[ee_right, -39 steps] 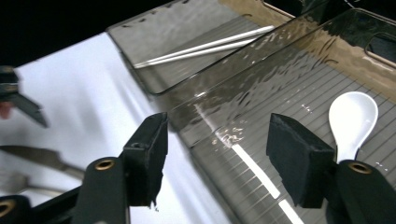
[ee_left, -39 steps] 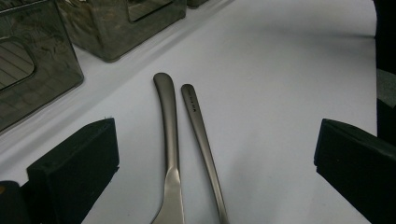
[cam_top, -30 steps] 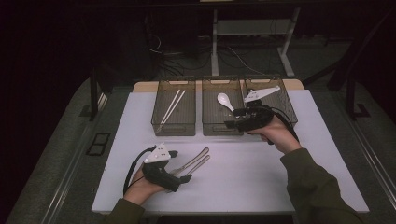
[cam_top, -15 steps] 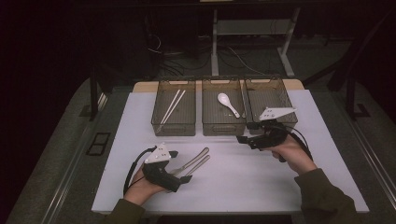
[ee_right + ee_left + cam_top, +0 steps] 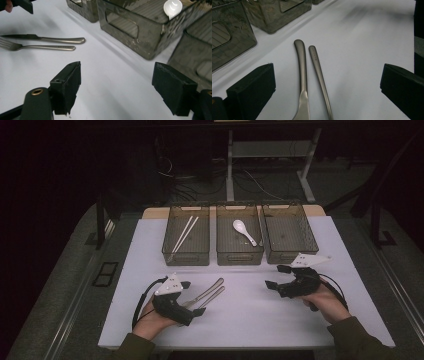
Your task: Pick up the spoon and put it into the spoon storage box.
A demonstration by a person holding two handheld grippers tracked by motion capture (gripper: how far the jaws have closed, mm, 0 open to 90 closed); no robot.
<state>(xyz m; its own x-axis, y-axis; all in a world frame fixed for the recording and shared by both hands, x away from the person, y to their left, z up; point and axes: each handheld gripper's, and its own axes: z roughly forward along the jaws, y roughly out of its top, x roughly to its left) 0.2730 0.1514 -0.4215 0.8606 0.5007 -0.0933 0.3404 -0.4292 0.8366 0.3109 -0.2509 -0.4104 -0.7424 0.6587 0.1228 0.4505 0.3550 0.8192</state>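
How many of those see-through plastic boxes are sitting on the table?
3, in a row along the far edge of the white table: the left smoky clear plastic box holds white chopsticks, the middle box a white ceramic spoon, the right box looks empty.

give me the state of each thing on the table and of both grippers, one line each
left gripper: open, resting on the table, jaws either side of the cutlery handles
right gripper: open, nothing between the jaws, which have just been opening
knife: flat on the table
fork: flat beside the knife
left bin: holds white chopsticks
middle bin: holds a white spoon
right bin: looks empty
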